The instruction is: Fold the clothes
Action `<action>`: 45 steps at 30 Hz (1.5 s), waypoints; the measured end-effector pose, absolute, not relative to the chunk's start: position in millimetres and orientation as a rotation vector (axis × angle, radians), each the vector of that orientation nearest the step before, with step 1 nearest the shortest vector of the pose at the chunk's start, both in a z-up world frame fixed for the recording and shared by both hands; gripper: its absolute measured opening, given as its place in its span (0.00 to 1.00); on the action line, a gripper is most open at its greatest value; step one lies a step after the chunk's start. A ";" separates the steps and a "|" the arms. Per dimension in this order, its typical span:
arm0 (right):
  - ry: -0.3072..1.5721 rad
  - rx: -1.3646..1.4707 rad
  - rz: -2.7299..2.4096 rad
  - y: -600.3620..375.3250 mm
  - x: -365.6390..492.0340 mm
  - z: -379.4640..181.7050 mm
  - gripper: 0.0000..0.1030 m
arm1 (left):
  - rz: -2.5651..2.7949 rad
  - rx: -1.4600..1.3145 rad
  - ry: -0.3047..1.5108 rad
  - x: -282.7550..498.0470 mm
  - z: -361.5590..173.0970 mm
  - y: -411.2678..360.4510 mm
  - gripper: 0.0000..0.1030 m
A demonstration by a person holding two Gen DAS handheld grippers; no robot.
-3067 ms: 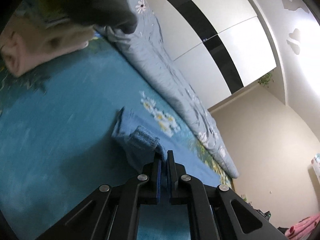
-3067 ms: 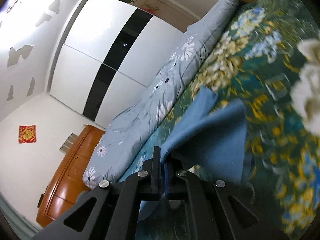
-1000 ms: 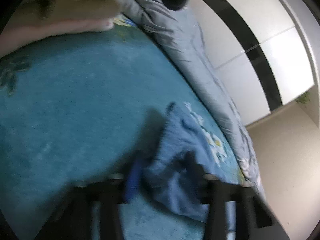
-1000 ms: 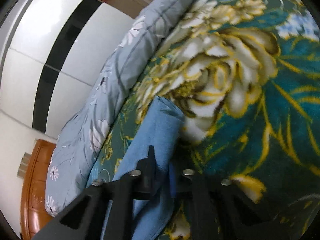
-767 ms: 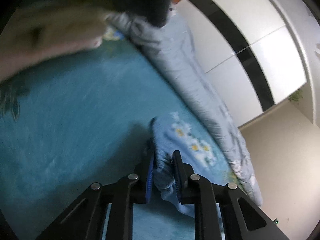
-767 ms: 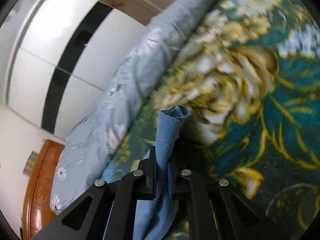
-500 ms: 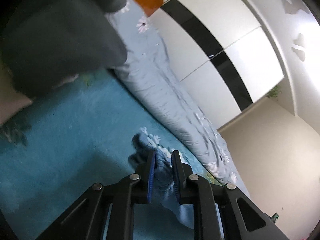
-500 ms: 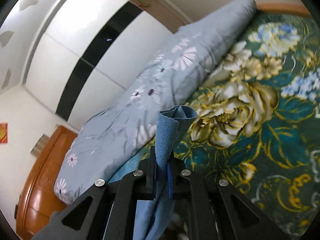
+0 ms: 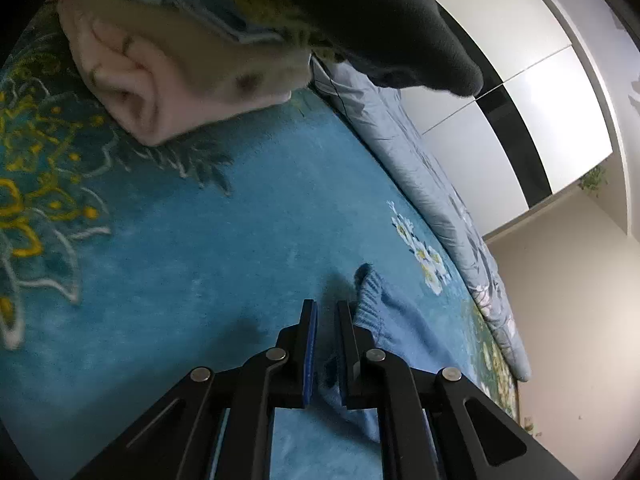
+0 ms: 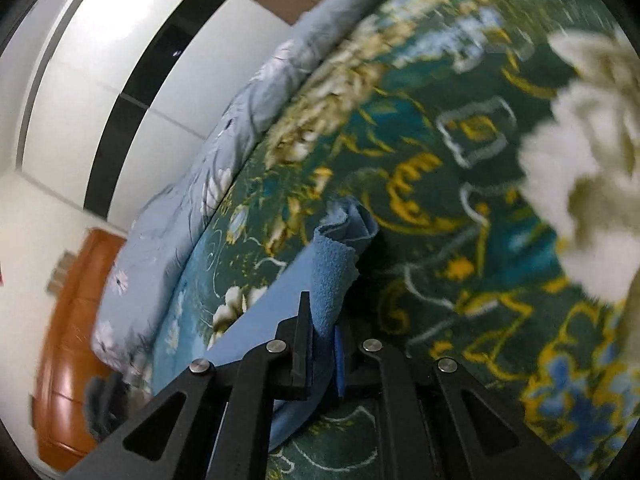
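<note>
I count one blue garment [image 10: 332,276], pinched in my right gripper [image 10: 323,338]; my left gripper [image 9: 326,344], just closing, nips its cloth; one floral blanket [image 9: 168,264]; one rolled quilt [image 9: 436,184].

teal plush blanket [image 9: 168,264], plain at mid-bed, yellow and white flower outlines toward its left edge; darker green with gold scrolls, cream blooms and blue blossoms in the right wrist view. plain mid-blue knit garment [image 10: 332,268], ribbed at the cuff. pale grey-blue quilt [image 9: 440,184] with white daisies along the bed's far edge. glossy white wardrobe [image 9: 532,92] with a black vertical band. orange-brown wooden cabinet [image 10: 68,344]. cream wall. pale pink and cream folded cloth [image 9: 160,80] near the blanket's upper left corner. black gripper frames, blue pads [image 9: 309,356].
</note>
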State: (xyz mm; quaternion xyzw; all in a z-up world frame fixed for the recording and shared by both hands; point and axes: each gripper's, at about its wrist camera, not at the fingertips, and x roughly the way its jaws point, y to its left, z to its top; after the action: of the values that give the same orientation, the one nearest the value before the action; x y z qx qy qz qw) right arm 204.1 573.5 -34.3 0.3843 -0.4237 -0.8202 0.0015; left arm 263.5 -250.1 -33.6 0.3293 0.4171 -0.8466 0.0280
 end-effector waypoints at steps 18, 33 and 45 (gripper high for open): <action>-1.327 1.199 -2.689 575.6 232.8 -30.8 0.20 | -2.948 1.255 0.970 247.8 -0.3 -117.7 0.20; -1.337 1.069 -2.670 573.9 226.5 -26.6 0.20 | -2.901 1.414 0.895 243.2 -26.9 -92.5 0.26; -1.300 1.199 -2.736 581.2 223.1 -34.7 0.20 | -2.891 1.436 0.902 240.2 -29.7 -89.1 0.34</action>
State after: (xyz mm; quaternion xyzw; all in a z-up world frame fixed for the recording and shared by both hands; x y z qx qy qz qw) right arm 223.1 581.2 -34.7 0.3674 -0.3983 -0.8385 -0.0580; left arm 240.2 -89.1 -29.7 0.4261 0.2675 -0.8578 -0.1049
